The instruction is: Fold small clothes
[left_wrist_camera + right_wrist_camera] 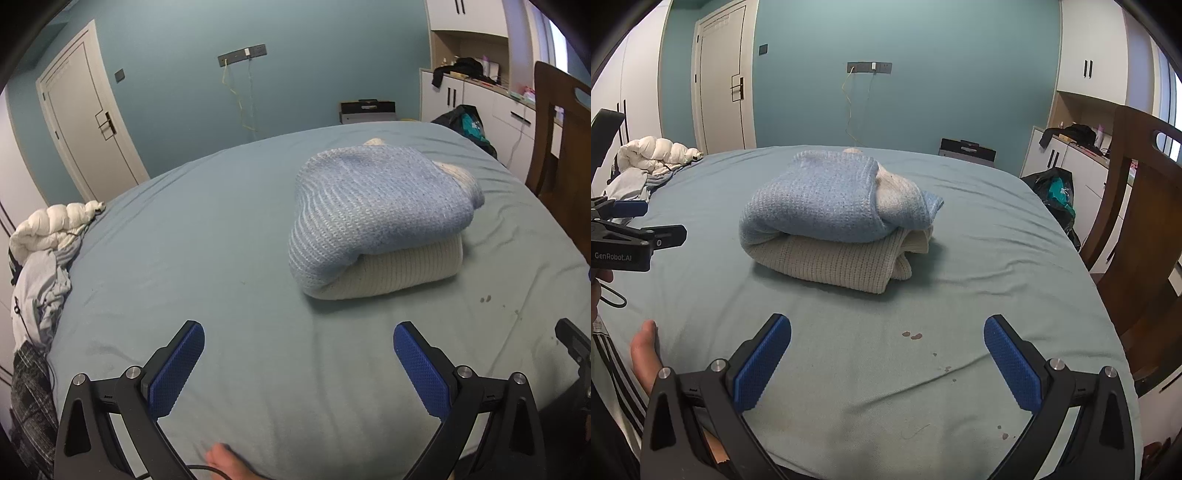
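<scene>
- Hanging spread and empty: left gripper (pixel 298 363), right gripper (pixel 887 360).
- Sitting folded mid-bed (pixel 979 295), well apart from both: blue sweater (pixel 820 199) atop cream sweater (pixel 842 262).
- Risking toppling the stack by nudging that overhanging blue edge.

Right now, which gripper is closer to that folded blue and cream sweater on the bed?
Hard to call; about equal. The left gripper sits back from the folded sweater, which lies ahead to its right. The right gripper faces it, slightly left.
</scene>
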A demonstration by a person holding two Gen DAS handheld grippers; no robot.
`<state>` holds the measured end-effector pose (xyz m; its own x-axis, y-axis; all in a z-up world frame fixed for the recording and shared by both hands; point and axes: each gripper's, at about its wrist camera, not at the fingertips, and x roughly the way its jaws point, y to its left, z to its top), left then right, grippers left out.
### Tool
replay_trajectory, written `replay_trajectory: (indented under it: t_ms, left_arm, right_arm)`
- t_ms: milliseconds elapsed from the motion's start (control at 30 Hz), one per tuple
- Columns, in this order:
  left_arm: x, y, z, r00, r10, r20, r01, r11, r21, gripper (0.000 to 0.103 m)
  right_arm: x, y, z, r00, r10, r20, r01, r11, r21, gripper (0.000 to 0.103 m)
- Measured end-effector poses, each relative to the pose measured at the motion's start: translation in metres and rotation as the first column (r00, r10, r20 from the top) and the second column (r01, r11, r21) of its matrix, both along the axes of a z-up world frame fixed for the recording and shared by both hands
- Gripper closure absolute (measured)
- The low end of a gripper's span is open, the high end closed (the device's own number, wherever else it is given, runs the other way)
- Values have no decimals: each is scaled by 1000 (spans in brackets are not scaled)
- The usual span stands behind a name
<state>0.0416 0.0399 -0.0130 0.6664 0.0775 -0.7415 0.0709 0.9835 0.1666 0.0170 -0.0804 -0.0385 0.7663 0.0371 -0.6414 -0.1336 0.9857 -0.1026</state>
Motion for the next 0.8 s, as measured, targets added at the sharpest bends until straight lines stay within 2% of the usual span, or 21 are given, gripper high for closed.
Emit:
replay_trajectory:
  t_ms: [233, 800]
  left_arm:
    - [-5, -5, 2, 1000, -19, 18, 18, 999, 28, 0]
    - [-6, -4, 3, 999, -29, 14, 28, 999, 40, 0]
  right_arm:
    - [-4, 2, 2, 1000, 0, -4, 0, 1000, -7, 1]
    - [-8, 2, 6, 1000, -7, -8, 7, 1000, -6, 1]
